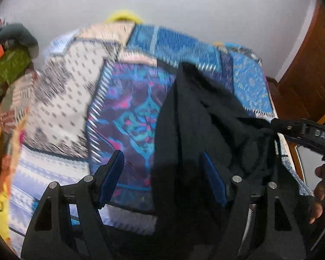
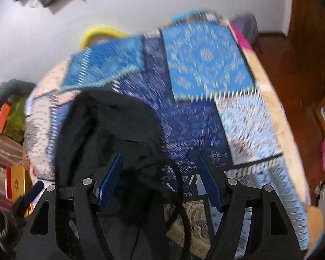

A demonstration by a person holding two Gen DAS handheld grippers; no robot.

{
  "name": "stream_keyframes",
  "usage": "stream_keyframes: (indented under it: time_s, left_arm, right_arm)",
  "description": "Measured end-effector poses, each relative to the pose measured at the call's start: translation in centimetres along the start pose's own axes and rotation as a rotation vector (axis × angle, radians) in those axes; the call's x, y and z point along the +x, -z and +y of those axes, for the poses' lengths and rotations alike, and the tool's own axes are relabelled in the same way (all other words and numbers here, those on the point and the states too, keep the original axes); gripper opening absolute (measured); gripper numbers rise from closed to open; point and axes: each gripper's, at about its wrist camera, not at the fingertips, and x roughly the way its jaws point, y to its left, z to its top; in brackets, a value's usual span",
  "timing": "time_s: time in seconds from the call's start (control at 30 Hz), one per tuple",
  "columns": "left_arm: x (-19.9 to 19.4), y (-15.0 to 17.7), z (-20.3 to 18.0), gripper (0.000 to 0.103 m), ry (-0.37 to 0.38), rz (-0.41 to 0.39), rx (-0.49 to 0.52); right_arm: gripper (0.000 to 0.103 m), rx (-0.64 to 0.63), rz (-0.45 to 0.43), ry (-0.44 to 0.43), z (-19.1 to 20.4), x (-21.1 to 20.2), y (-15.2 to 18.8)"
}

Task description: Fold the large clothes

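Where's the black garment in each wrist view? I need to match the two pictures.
Left wrist view: the black fabric garment fills the centre-right, running down between the jaws.
Right wrist view: it sits centre-left, draping over the left jaw.
Shared landmark: the yellow curved object at the far edge of the patchwork bedspread.

Garment (image 1: 195,119): plain black. Bedspread (image 2: 205,60): patchwork of blue, purple, white prints; gold florals at 1 o'clock. Gripper pads (image 2: 110,179): blue.
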Motion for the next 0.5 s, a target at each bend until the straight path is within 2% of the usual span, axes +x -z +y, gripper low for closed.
stream_keyframes:
  time_s: [0.07, 0.1, 0.13, 0.17, 0.2, 0.23, 0.27, 0.37, 0.5]
  left_arm:
    - [1.6, 0.2, 0.0, 0.059, 0.015, 0.031, -0.024]
    - [2.3, 0.3, 0.2, 0.056, 0.031, 0.045, -0.045]
    - [2.6, 0.3, 0.4, 0.051, 0.040, 0.052, -0.066]
    - [3.0, 0.4, 0.6, 0.042, 0.062, 0.058, -0.096]
    - [3.0, 0.5, 0.8, 0.038, 0.088, 0.062, -0.124]
    - [2.9, 0.5, 0.7, 0.033, 0.085, 0.061, -0.133]
    - [2.7, 0.5, 0.4, 0.025, 0.068, 0.060, -0.120]
    - [1.2, 0.7, -1.3, 0.018, -0.001, 0.037, -0.012]
    - [-2.0, 1.4, -1.7, 0.016, 0.002, 0.019, 0.025]
  right_arm:
    - [0.064, 0.022, 0.044, 0.003, -0.6, 1.7, 0.3]
    - [0.058, 0.022, 0.055, -0.011, -0.7, 2.2, 0.6]
    - [0.046, 0.017, 0.061, -0.031, -0.7, 2.4, 0.9]
    - [0.041, 0.014, 0.062, -0.047, -0.7, 2.4, 1.1]
    - [0.032, 0.009, 0.062, -0.061, -0.7, 2.3, 1.3]
    - [0.029, -0.009, 0.055, -0.060, -0.4, 2.0, 1.5]
    - [0.017, -0.034, 0.045, -0.052, -0.2, 1.7, 1.7]
    - [0.012, -0.101, -0.013, -0.004, 0.9, -0.6, 2.6]
    - [0.011, -0.112, -0.066, -0.006, 1.8, -4.2, 3.4]
